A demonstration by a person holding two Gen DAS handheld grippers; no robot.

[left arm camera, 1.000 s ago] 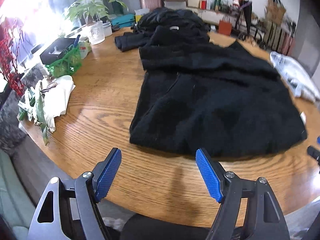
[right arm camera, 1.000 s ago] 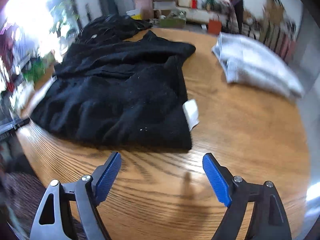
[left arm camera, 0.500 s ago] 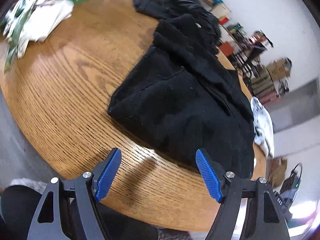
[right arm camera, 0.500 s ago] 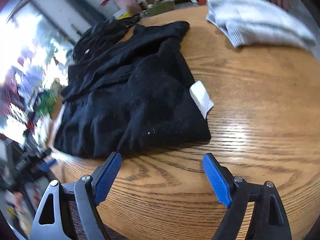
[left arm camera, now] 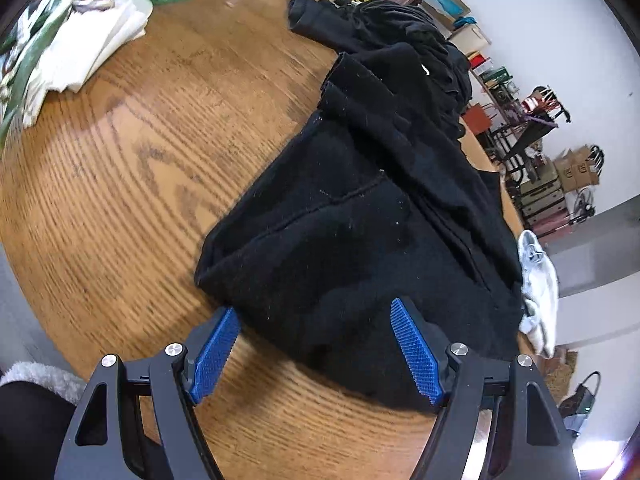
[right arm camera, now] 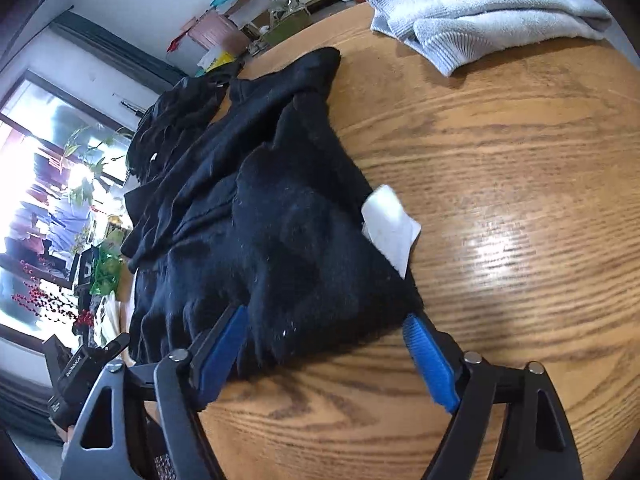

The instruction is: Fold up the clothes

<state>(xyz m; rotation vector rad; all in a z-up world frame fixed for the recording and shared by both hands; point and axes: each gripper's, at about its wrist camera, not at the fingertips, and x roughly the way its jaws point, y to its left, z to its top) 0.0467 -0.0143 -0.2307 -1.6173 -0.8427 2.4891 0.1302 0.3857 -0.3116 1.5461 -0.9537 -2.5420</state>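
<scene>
A black fleece garment (left arm camera: 360,216) lies spread on the round wooden table (left arm camera: 120,168), its near hem toward me. My left gripper (left arm camera: 316,348) is open, its blue pads straddling the hem's left corner, the cloth between them. In the right wrist view the same garment (right arm camera: 280,232) shows a white label (right arm camera: 390,226) at its right edge. My right gripper (right arm camera: 328,344) is open too, with the hem's right corner between its fingers. Neither gripper has closed on the cloth.
A folded pale grey knit (right arm camera: 480,8) lies at the table's far right. White cloths and green leaves (left arm camera: 80,36) sit at the left edge. More black clothing (left arm camera: 400,28) is heaped at the far side. Boxes and clutter line the wall behind.
Both grippers have tilted and moved forward to the garment's near hem; its two corners now sit between the open fingers, where a second ago bare table lay.
</scene>
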